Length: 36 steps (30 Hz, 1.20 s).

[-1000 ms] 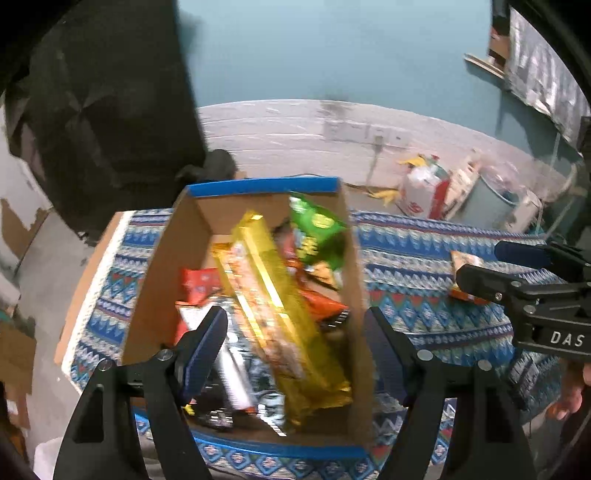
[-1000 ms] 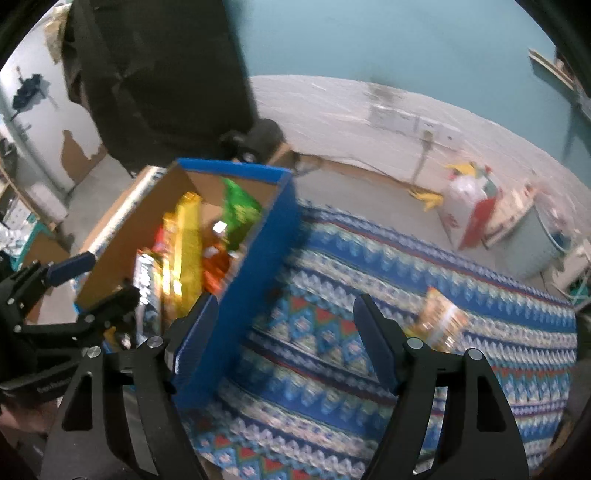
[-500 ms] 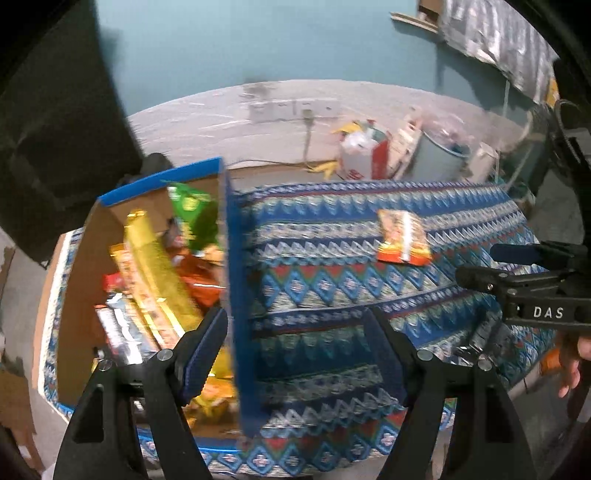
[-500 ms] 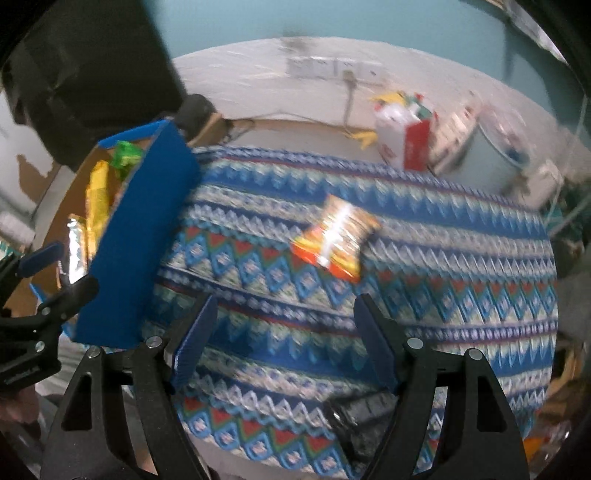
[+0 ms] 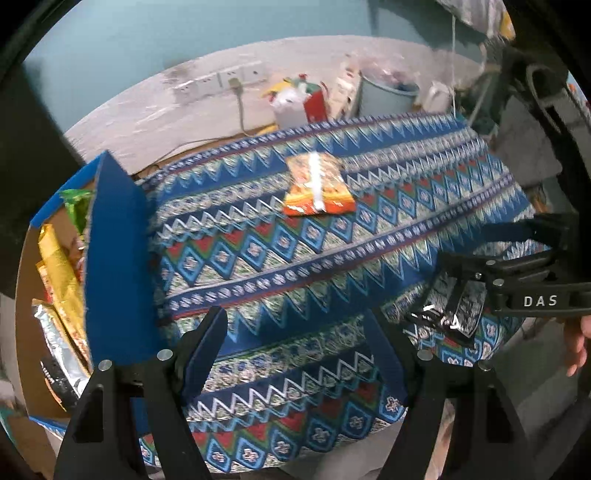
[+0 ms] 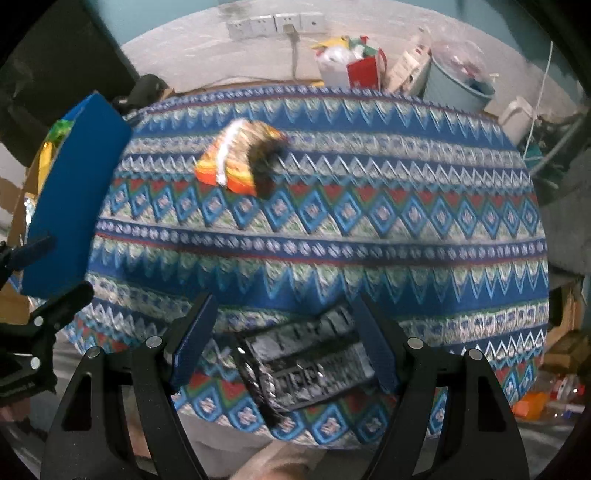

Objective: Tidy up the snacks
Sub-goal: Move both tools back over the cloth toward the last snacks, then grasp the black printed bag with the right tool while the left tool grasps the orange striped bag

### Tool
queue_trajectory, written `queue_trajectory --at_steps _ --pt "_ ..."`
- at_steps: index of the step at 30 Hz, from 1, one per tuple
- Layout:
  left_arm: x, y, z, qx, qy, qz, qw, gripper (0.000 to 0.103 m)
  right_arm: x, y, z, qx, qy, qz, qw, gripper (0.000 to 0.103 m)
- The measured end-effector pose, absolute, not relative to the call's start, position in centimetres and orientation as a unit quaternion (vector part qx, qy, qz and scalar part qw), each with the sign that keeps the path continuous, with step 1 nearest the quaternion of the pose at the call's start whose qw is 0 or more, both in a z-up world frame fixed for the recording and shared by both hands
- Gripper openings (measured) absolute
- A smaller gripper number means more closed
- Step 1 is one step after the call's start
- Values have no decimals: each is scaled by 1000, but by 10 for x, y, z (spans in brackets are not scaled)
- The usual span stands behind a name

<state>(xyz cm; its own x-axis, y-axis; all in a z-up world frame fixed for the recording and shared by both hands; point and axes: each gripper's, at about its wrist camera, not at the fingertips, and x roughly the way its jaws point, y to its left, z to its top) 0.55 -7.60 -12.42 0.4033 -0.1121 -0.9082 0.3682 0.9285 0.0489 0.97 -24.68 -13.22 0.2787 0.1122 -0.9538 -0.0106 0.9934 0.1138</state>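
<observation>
A cardboard box with a blue outer wall (image 5: 110,258) stands at the left and holds gold, green and silver snack packets (image 5: 59,266). An orange snack packet (image 5: 317,184) lies alone on the patterned cloth (image 5: 277,258) toward the far side. A black and silver packet (image 6: 306,365) lies near the cloth's front edge. My right gripper (image 6: 286,321) hovers over it, open, a finger on either side and the pads apart from it. My left gripper (image 5: 293,332) stands open over bare cloth just right of the box, with nothing between its fingers.
The table's cloth drops off at the near edge and at the right. Behind the table are a wall with sockets (image 6: 277,24), a red and white bag (image 6: 354,70) and a pale blue bin (image 6: 458,81). A hand (image 5: 576,343) shows at the right rim.
Both grippers have swung right and down, from over the box to over the cloth. The black and silver packet has come into view under the right gripper. Neither gripper's opening has changed.
</observation>
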Motion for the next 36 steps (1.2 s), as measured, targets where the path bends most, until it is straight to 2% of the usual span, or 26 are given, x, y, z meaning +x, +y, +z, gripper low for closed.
queue_trajectory --at_steps 13,21,36 --pt "5 -100 -152 156 549 -143 808 78 -17 -241 -184 -33 660 73 747 76" --pt "14 -102 -161 157 560 -138 802 78 -3 -246 -197 -72 652 61 752 77" --pt "38 -109 -173 146 574 -130 795 78 80 -286 -202 -25 619 20 785 78"
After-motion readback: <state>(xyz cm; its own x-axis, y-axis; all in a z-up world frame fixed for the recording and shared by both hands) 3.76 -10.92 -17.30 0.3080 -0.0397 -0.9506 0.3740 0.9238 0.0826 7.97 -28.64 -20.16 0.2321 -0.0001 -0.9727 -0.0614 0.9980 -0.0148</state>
